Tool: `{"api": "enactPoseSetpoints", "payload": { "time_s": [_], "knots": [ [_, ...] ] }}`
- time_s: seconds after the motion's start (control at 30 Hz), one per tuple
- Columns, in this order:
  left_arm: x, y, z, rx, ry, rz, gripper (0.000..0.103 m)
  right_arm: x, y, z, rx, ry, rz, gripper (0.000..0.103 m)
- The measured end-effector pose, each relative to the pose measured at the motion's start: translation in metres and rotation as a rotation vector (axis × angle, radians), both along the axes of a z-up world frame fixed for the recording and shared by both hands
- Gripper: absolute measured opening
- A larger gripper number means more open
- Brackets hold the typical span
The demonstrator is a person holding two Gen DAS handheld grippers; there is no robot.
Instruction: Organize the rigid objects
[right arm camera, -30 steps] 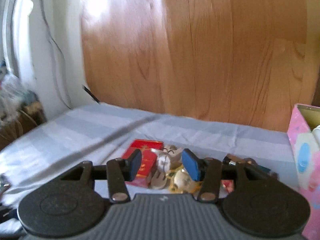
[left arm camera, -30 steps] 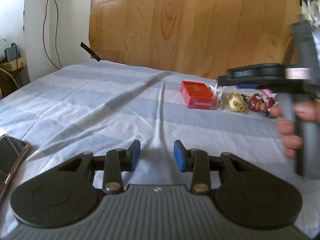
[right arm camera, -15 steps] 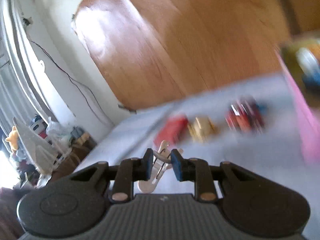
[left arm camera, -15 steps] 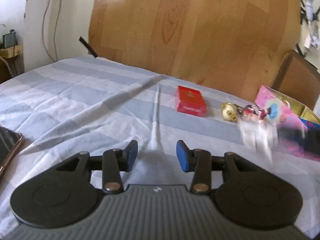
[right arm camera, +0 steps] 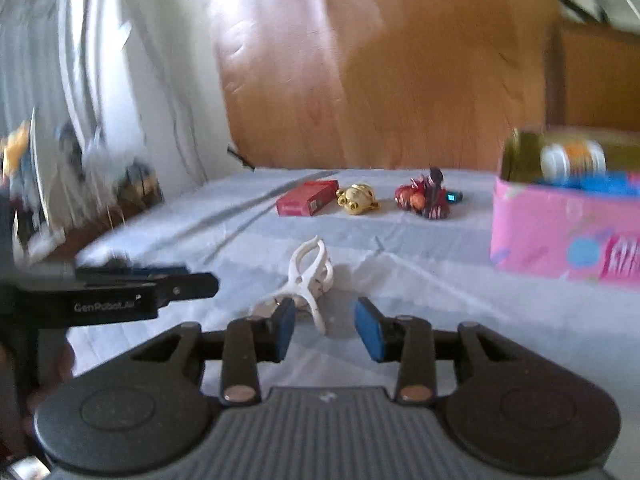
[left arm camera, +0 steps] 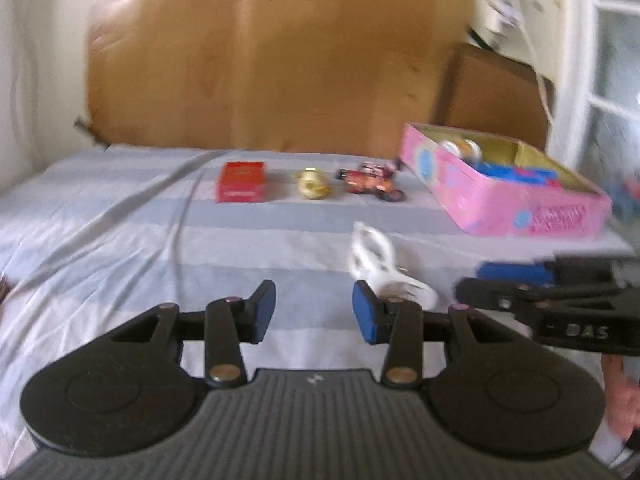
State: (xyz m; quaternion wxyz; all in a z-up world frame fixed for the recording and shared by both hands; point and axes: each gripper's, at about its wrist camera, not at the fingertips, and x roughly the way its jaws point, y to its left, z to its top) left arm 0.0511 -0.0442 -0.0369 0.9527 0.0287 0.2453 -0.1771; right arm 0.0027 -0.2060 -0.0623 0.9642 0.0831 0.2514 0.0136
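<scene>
A white plastic clip (right arm camera: 310, 280) lies on the striped bedsheet just in front of my right gripper (right arm camera: 326, 330), which is open and empty. The clip also shows in the left wrist view (left arm camera: 380, 268), right of my left gripper (left arm camera: 314, 316), which is open and empty. Further back lie a red box (left arm camera: 241, 181) (right arm camera: 307, 197), a gold toy (left arm camera: 313, 185) (right arm camera: 357, 199) and a red figurine (left arm camera: 370, 181) (right arm camera: 425, 196) in a row. A pink box (left arm camera: 504, 196) (right arm camera: 560, 232) with items inside stands at the right.
A wooden headboard (left arm camera: 260, 60) rises behind the bed. A brown cabinet (left arm camera: 492, 92) stands at the back right. The right gripper's body (left arm camera: 560, 304) shows at the right in the left wrist view; the left gripper's body (right arm camera: 120, 292) shows at the left in the right wrist view.
My right gripper held the white clip half a second ago; now it is open and the clip lies on the sheet in front of it. Both views have swung toward the pink box.
</scene>
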Motion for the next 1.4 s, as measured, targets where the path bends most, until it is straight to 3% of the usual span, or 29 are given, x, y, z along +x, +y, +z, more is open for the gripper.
{"api": "enactPoseSetpoints", "payload": {
  "time_s": [0.13,0.27,0.3,0.33,0.37,0.4,0.43,0.67,0.93,1.07,1.23,1.4],
  "knots": [
    [0.005,-0.014,-0.003,0.017,0.012,-0.068,0.043,0.009,0.004,-0.002,-0.113,0.038,0.055,0.035],
    [0.015,-0.021,-0.011,0.045,0.04,-0.098,0.028,0.02,0.01,-0.006,-0.168,0.063,0.111,0.034],
    [0.019,-0.024,-0.013,0.048,0.05,-0.098,0.02,0.022,0.012,-0.007,-0.173,0.063,0.118,0.033],
    [0.025,-0.026,-0.017,0.057,0.063,-0.103,0.014,0.026,0.014,-0.008,-0.189,0.067,0.117,0.029],
    [0.027,-0.029,-0.02,0.065,0.07,-0.103,0.006,0.031,0.016,-0.01,-0.208,0.076,0.109,0.018],
    [0.029,-0.029,-0.025,0.065,0.072,-0.092,0.006,0.035,0.017,-0.013,-0.217,0.087,0.106,0.008],
    [0.027,-0.03,-0.027,0.063,0.057,-0.085,0.006,0.039,0.017,-0.016,-0.207,0.1,0.109,0.007],
    [0.023,-0.021,-0.017,0.077,0.011,-0.067,0.006,0.038,0.022,-0.015,-0.184,0.063,0.085,0.007],
    [0.047,0.008,-0.026,-0.034,0.102,-0.018,0.007,0.067,0.037,-0.018,-0.167,0.087,0.116,0.007],
    [0.046,0.003,-0.024,-0.029,0.097,-0.02,0.007,0.066,0.036,-0.018,-0.161,0.09,0.111,0.007],
    [0.04,-0.015,0.003,-0.06,0.048,-0.062,0.007,0.05,0.022,-0.003,-0.15,0.018,0.042,0.007],
    [0.044,-0.07,0.047,-0.035,-0.061,-0.173,0.007,0.024,-0.017,0.033,-0.185,-0.116,-0.066,0.007]
  ]
}}
